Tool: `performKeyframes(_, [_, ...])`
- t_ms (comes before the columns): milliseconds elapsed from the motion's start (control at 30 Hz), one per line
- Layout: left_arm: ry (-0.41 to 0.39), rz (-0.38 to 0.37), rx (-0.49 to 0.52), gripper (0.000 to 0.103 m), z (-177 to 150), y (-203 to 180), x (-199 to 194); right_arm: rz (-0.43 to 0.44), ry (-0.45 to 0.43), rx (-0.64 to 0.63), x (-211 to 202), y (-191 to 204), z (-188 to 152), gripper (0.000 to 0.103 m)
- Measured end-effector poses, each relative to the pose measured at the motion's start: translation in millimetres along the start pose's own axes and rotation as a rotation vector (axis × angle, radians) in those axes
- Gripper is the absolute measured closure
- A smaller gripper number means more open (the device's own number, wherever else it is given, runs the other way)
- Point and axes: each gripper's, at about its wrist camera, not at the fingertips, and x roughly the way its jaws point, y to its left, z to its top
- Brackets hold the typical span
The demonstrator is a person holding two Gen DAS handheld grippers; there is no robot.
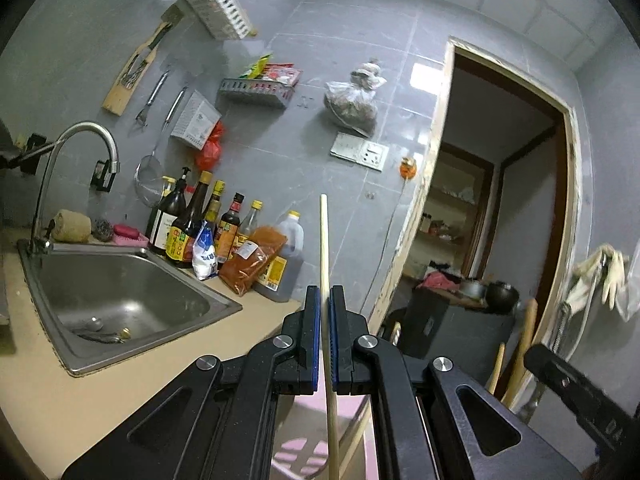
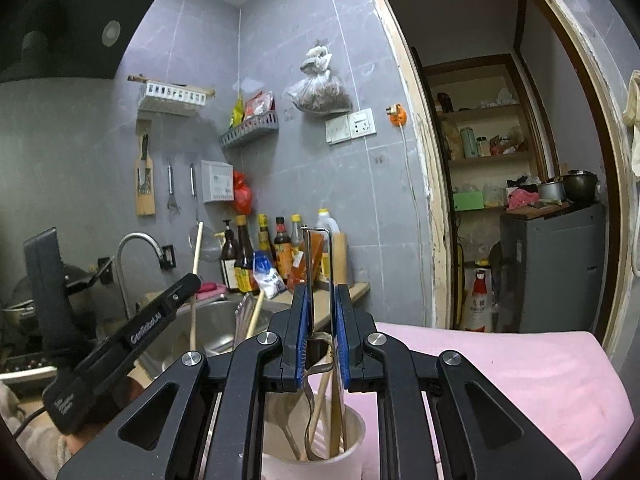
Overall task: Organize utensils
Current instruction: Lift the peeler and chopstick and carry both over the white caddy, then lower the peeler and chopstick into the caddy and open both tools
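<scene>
My left gripper is shut on a pale wooden chopstick that stands upright, passing between the blue pads and down out of view. My right gripper is shut on a metal utensil with a thin wire-loop top. Its lower end reaches into a white cup just under the jaws. The cup holds several wooden and metal utensils. In the right wrist view the left gripper shows at the left with its chopstick. The right gripper's finger shows at the lower right of the left wrist view.
A steel sink with a curved tap lies to the left, with sauce bottles behind it. The cup stands on a pink cloth. Wall baskets and hanging tools are above. An open doorway is on the right.
</scene>
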Motion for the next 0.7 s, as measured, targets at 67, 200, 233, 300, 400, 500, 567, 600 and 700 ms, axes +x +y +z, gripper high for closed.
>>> performKeyframes(67, [0.008,-0.002,0.034,0.101,-5.9,-3.7,-2.5,-0.006,0.010,-0.002,2.1,-0.8,-3.1,0.092])
performKeyframes(200, [0.049,-0.012,0.080,0.101,-15.5,-9.0,-2.5,-0.010,0.042,0.000,7.5,-1.9,-10.4,0.092])
performKeyframes(233, [0.057,-0.017,0.085,0.101,-17.1,-10.1,-2.4,-0.011,0.049,-0.001,8.2,-2.0,-12.2,0.092])
performKeyframes(300, [0.071,-0.028,0.097,0.101,-19.9,-12.8,-1.9,-0.012,0.062,-0.005,10.2,-2.3,-14.7,0.092])
performKeyframes(400, [0.098,-0.054,0.124,0.101,-25.5,-18.3,-1.8,-0.011,0.084,-0.001,13.0,-3.5,-18.7,0.092])
performKeyframes(500, [0.119,-0.069,0.147,0.100,-30.1,-21.9,-3.4,-0.008,0.101,0.008,15.8,-4.5,-21.9,0.092])
performKeyframes(567, [0.144,-0.082,0.152,0.100,-32.7,-22.9,-2.8,-0.011,0.106,0.010,16.7,-5.1,-24.0,0.091])
performKeyframes(600, [0.153,-0.086,0.153,0.100,-33.5,-23.0,-2.4,-0.011,0.105,0.010,16.8,-5.3,-24.7,0.091])
performKeyframes(700, [0.167,-0.092,0.156,0.100,-35.0,-23.1,-3.2,-0.008,0.104,0.014,16.2,-6.0,-24.6,0.090])
